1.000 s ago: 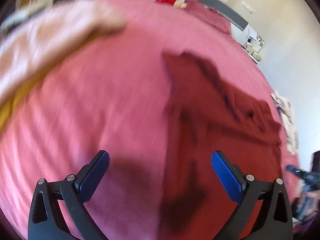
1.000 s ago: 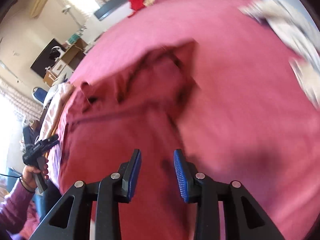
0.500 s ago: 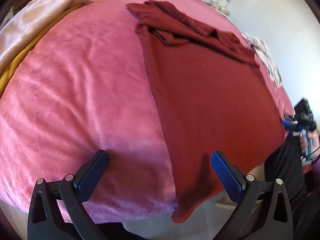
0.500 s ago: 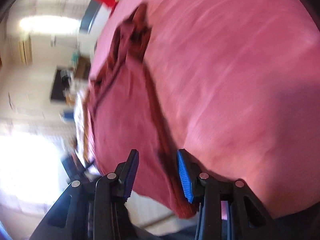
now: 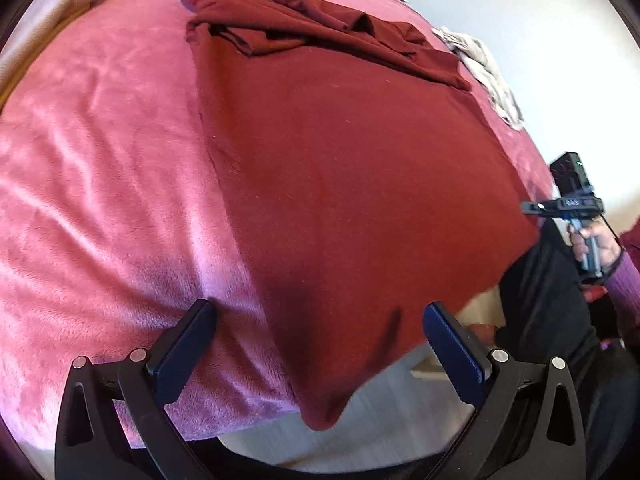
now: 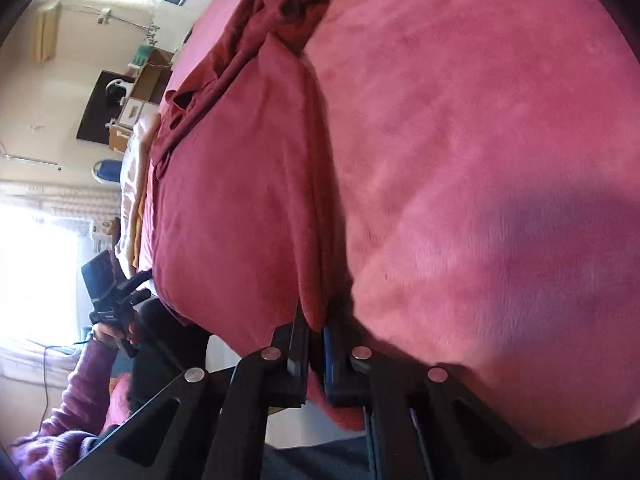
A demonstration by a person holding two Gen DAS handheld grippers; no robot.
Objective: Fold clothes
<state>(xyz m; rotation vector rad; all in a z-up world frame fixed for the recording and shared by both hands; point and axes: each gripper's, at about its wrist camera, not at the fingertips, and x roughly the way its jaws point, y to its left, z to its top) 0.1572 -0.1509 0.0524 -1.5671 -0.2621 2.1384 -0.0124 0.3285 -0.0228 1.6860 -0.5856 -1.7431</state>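
Spread across the bed's pink plush blanket [image 5: 100, 168], a dark red soft knit garment [image 5: 352, 168], body flat and smooth, hem spilling over the near edge of the bed, one hem corner dangling free toward the floor. Up at the far end of the garment, sleeves and neck area bunched in loose overlapping folds, not laid out neatly. Left hand-held gripper [image 5: 320, 344] spread wide, blue pads either side of the dangling hem corner, pinching nothing. Right hand-held gripper [image 6: 316, 344] pressed together on the garment's other hem corner at the near edge of the bed, cloth sandwiched between the pads. Looks light and limp, this fabric: drapes over the edge with no stiffness at all, likely to sag and crease wherever unsupported, and to cling a bit to the plush underneath rather than slide. Best hold, by the look of it, right at the hem corners, deep enough between the pads that thin cloth cannot slip out. Hard to say which piece of clothing exactly: the bunched far end hides collar and sleeve layout. Cut off at the far left corner of the bed, a pale peach and yellow folded pile [image 5: 44, 12]; along the right edge, a crumpled off-white cloth [image 5: 484, 68], only partly seen. Unclear, too, how much cloth sits inside the right pads, with the fingers covering it.
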